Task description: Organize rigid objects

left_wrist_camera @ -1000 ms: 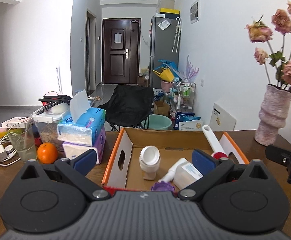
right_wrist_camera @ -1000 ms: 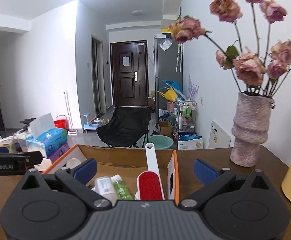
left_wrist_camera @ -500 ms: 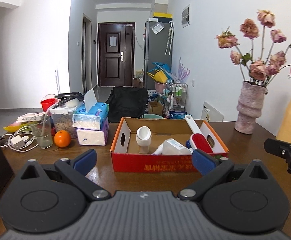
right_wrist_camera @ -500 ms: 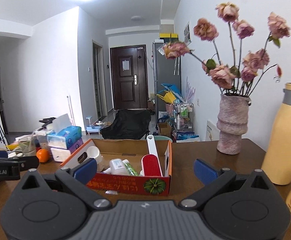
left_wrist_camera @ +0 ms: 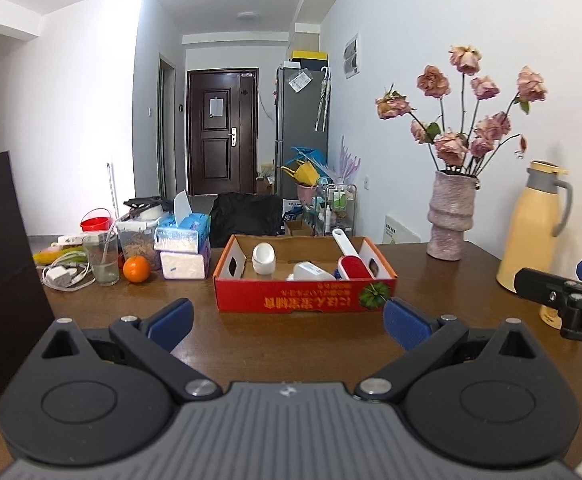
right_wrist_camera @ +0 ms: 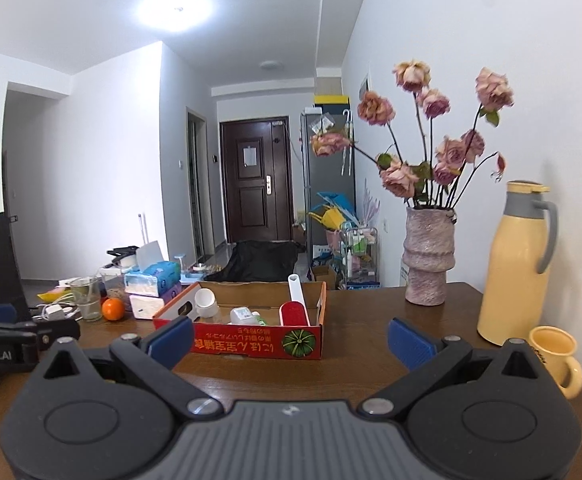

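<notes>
Red box point(left_wrist_camera: 305, 303) holding lint brush point(left_wrist_camera: 351, 258), bottles, sitting at 12 o'clock, long side crosswise. I'm holding left gripper point(left_wrist_camera: 287, 320) and right gripper point(right_wrist_camera: 289, 338) both wide open, empty, about equally near.

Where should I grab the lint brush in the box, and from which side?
Take the lint brush by its white handle, coming down from above. The handle sticks up past the rim of the cardboard box, while the red head sits low among the bottles, probably harder to reach.
</notes>
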Tool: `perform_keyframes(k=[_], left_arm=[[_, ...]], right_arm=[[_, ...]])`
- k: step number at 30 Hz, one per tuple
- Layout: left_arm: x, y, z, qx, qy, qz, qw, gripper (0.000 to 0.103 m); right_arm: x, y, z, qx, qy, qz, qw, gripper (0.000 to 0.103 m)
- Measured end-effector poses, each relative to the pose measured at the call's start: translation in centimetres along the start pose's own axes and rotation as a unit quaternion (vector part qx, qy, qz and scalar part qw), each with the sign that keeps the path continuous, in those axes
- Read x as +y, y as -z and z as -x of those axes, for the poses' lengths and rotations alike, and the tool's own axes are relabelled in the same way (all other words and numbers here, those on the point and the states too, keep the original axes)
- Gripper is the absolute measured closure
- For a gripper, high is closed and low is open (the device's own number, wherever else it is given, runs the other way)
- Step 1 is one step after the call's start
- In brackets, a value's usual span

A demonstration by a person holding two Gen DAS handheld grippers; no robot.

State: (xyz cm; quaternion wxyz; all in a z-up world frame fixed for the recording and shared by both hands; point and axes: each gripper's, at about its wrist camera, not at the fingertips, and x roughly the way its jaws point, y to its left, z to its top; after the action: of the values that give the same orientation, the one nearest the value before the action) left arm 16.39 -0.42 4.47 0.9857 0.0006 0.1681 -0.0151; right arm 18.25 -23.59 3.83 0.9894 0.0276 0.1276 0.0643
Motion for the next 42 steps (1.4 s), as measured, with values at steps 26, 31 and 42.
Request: perform_keyframes(k=[26, 31, 42], left_arm=[[-0.9, 4.0, 7.6, -0.012, -0.009, 0.011, 0.9998, 0.000], [-0.9, 4.0, 7.6, -0.012, -0.008, 0.011, 0.9998, 0.000], [-0.9, 4.0, 7.6, -0.012, -0.008, 0.012, 0.9998, 0.000]], right_arm=[[1.2, 3.3, 7.9, -0.019, -0.015, 0.022, 0.999, 0.000], [1.2, 3.4, 8.0, -0.018, -0.014, 0.022, 0.999, 0.000], [1.1, 3.5, 8.0, -0.017, -0.014, 0.023, 1.000, 0.000]])
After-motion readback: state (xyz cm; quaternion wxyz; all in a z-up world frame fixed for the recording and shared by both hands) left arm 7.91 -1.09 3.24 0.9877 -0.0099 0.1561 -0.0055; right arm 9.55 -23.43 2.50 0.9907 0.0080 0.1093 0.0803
